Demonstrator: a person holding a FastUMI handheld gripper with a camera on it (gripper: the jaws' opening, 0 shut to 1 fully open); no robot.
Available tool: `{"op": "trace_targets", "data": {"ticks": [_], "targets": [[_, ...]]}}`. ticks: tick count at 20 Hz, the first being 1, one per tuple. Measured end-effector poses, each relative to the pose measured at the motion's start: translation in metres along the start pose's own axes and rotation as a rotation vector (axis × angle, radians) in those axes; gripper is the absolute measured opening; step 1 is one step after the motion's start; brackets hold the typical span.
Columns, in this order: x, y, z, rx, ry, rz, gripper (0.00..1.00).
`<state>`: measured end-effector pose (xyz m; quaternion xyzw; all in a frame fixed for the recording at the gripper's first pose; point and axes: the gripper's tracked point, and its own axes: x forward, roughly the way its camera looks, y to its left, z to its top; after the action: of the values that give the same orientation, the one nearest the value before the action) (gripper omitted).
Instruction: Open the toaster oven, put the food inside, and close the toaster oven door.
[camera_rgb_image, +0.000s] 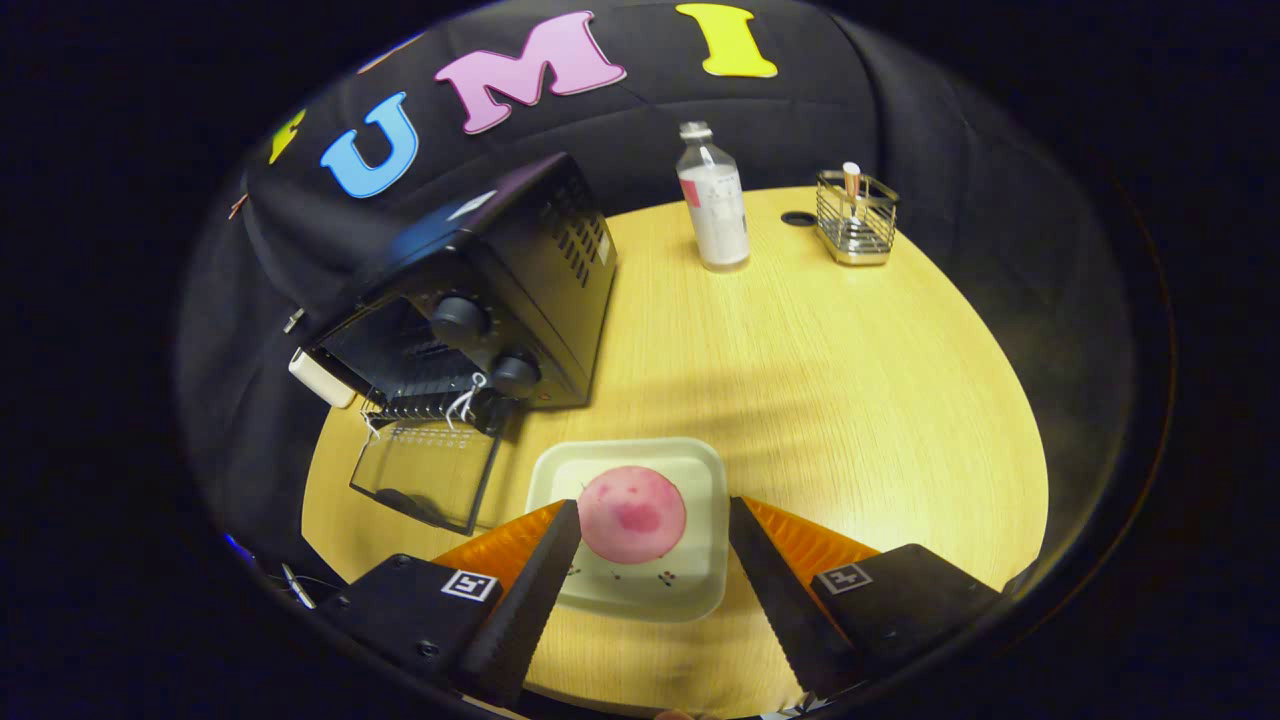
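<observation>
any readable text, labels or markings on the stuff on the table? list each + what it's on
None readable.
Bottle: label print too blurred.
Toaster oven, door open: pale patch on top, nothing legible.
Plate under pink food: small decorative marks, no words.
Gripper, open around the food: square coded tags, no words.

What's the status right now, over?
Tool open, fingers either side of pink bun on tray, not gripping. Toaster oven door already down. Path looks clear.

Matt wood-grain table (850, 380), glossy black toaster oven (500, 290), wire metal basket (856, 218), smooth plastic bottle (716, 205)
</observation>
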<state>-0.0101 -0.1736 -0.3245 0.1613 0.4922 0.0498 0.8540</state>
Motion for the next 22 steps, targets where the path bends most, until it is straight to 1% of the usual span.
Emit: {"op": "trace_targets", "data": {"ticks": [3, 8, 9, 11, 12, 13, 15, 16, 17, 18, 21, 22], "targets": [[0.014, -0.009, -0.013, 0.004, 0.057, 0.015, 0.99], [0.028, 0.000, -0.038, 0.044, 0.149, 0.075, 1.00], [0.029, 0.003, -0.037, 0.051, 0.139, 0.085, 0.99], [0.029, 0.003, -0.040, 0.052, 0.140, 0.082, 0.97], [0.029, 0.002, -0.041, 0.050, 0.142, 0.070, 0.97], [0.030, -0.002, -0.043, 0.043, 0.146, 0.048, 0.94], [0.031, -0.009, -0.043, 0.030, 0.143, 0.010, 0.75], [0.032, -0.013, -0.044, 0.024, 0.142, -0.010, 0.62], [0.032, -0.017, -0.043, 0.017, 0.136, -0.028, 0.56], [0.032, -0.024, -0.044, 0.008, 0.133, -0.059, 0.44], [0.033, -0.027, -0.044, 0.002, 0.128, -0.085, 0.18], [0.033, -0.027, -0.045, -0.008, 0.132, -0.090, 0.18]]}}
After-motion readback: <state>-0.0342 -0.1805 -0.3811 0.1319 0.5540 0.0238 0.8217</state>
